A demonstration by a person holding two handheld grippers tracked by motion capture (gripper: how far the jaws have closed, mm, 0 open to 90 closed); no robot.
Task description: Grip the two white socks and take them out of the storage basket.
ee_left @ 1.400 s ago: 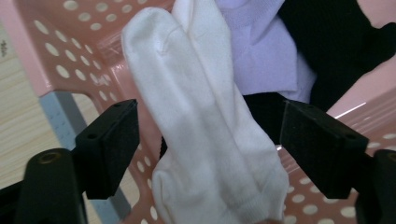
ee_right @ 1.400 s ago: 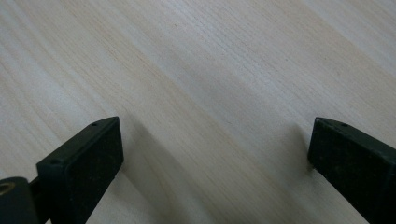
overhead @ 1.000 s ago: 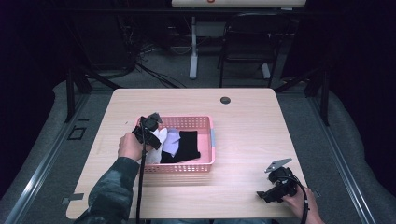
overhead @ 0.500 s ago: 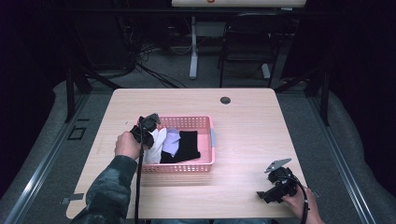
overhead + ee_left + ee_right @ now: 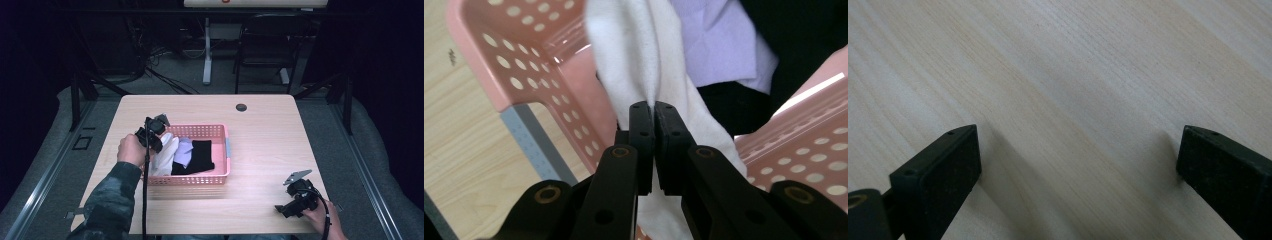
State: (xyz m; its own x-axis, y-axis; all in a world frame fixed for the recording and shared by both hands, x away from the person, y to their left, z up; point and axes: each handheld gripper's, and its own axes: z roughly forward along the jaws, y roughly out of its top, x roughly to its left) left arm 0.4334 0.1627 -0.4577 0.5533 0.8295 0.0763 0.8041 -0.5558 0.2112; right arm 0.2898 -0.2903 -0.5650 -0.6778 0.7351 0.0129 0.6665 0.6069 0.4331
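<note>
Left gripper view: left gripper (image 5: 654, 112) clamped on creased white cloth (image 5: 644, 60) inside pink basket (image 5: 514, 65); right gripper (image 5: 1078, 165) spread wide.

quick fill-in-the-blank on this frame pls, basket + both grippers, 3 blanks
The left gripper is shut on the ____ cloth.
The clothes lie in a ____ basket.
The right gripper has its jaws ____ over the bare table.

Missing words: white; pink; open

A pale wooden table (image 5: 265, 130) stood on grey floor (image 5: 45, 165). Behind it, a dark chair (image 5: 262, 50) and tangled cables (image 5: 155, 65) sat in shadow.
</note>
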